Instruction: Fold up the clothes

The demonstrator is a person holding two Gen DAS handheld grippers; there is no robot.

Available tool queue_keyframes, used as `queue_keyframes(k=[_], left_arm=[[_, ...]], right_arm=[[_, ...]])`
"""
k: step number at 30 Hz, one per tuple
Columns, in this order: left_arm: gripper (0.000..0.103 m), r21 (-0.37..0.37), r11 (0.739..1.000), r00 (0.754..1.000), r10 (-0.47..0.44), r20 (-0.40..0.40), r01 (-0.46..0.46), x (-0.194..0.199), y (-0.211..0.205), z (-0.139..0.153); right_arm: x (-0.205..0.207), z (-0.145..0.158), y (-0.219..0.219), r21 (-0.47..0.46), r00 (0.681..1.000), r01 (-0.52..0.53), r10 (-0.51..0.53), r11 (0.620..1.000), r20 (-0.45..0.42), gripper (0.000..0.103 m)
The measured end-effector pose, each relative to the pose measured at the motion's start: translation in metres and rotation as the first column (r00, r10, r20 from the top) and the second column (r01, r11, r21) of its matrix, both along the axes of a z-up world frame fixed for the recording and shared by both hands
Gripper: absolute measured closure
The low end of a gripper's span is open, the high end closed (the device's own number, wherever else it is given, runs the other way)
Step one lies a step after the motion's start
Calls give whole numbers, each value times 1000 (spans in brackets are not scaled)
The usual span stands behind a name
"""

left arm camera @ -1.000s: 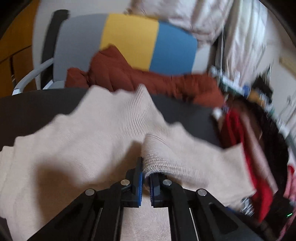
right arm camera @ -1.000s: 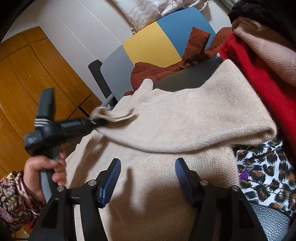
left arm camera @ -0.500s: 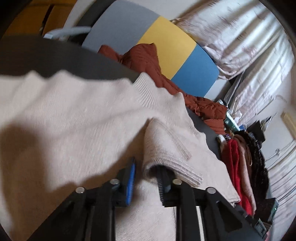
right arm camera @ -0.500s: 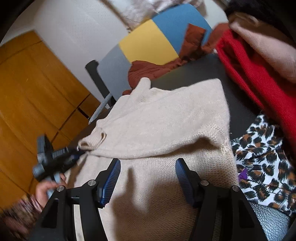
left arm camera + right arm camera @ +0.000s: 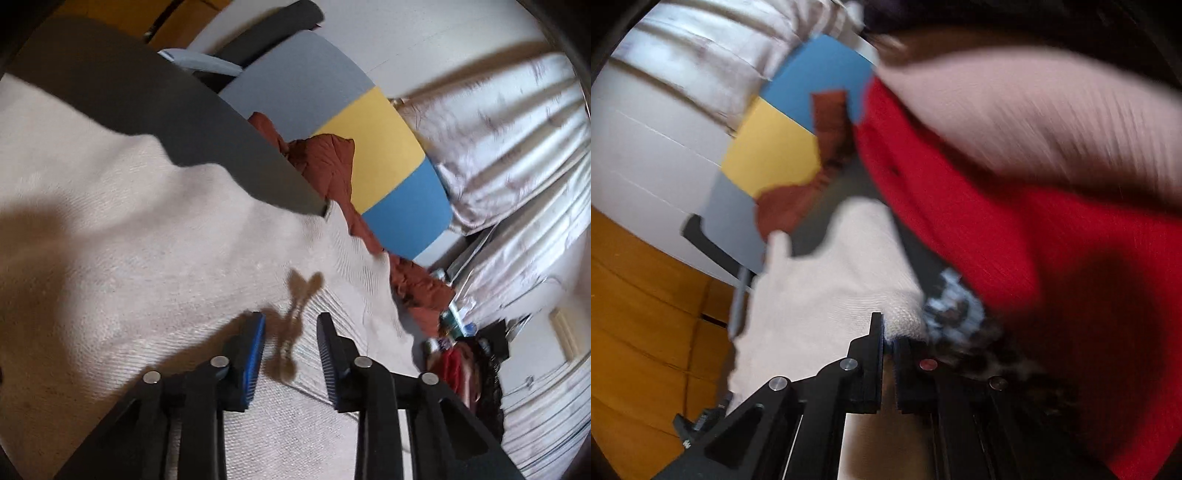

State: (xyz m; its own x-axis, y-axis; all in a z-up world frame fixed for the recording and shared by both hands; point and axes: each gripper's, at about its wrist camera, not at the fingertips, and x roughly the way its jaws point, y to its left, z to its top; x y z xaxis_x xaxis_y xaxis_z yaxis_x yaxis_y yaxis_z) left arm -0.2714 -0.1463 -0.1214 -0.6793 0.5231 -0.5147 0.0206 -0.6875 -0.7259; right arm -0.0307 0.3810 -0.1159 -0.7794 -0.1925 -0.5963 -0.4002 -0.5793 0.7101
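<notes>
My left wrist feed is fairly bright and soft, lit from above: the left gripper [image 5: 291,332] throws a clear forked shadow onto the beige sweater [image 5: 129,240], and a broader dim patch darkens the knit at far left. The curtains [image 5: 517,140] smear slightly. My right wrist feed is far worse, streaked with motion blur; the red garment [image 5: 1015,229] and the pink knit [image 5: 1034,122] above it are smudged, with a deep shadow at lower right. Both pictures bow strongly at the edges and end in black corners.
</notes>
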Motion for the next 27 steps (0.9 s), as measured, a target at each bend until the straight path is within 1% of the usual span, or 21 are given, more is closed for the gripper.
queue_keyframes(k=[1,3,5,6,7,9,11,12,13,14,15,16,17,21,24,25,26,27], left_arm=[[76,-6,1000,1000,-7,-1,7,-1,1,1],[76,-4,1000,1000,-25,-1,25,-2,3,1],[74,10,999,1000,-31,-1,31,-4,2,3],[72,14,999,999,-34,0,34,-5,2,4],[71,11,999,999,-36,3,36,-7,4,6],[71,-14,999,999,-45,21,46,-10,8,8],[80,-42,997,997,-68,46,70,-13,13,11],[97,-54,995,995,-83,64,86,-15,17,11],[100,-55,993,991,-104,81,108,-18,20,12],[99,-53,990,989,-126,81,130,-19,24,16],[99,-63,988,989,-140,57,144,-17,25,23],[99,-83,986,989,-146,20,147,-13,25,33],[100,-102,984,989,-145,7,145,-11,25,36],[100,-173,976,992,-128,14,129,-8,19,34],[100,-225,967,993,-116,18,117,-5,15,32],[100,-241,964,994,-110,28,114,-4,14,27],[100,-241,964,993,-107,42,114,-3,13,19],[99,-212,972,994,-100,40,106,-2,9,14]], right_arm=[[1,-1,1,-17,1000,-8,8,1000,-6,95],[4,2,2,-42,999,-31,30,999,-33,81],[6,10,0,-46,997,-62,59,997,-49,54],[8,15,-2,-37,996,-77,75,996,-49,48],[11,23,-7,-11,995,-92,92,996,-38,40],[18,35,-15,69,993,-116,117,991,-9,39],[26,47,-26,182,992,-129,128,975,15,39],[29,53,-30,228,991,-130,132,965,7,39],[32,59,-34,273,991,-130,135,953,0,39],[34,65,-38,318,990,-130,139,939,-6,39],[37,71,-42,362,990,-129,144,923,-13,39],[36,75,-45,385,988,-132,151,913,-17,39],[31,77,-47,394,987,-139,159,909,-19,39],[7,78,-58,424,981,-165,191,891,-20,39],[-24,69,-65,460,977,-194,213,866,11,39],[-37,65,-67,468,976,-202,216,860,25,40],[-51,62,-68,474,975,-210,217,855,41,41],[-64,57,-69,475,975,-215,216,853,52,42]])
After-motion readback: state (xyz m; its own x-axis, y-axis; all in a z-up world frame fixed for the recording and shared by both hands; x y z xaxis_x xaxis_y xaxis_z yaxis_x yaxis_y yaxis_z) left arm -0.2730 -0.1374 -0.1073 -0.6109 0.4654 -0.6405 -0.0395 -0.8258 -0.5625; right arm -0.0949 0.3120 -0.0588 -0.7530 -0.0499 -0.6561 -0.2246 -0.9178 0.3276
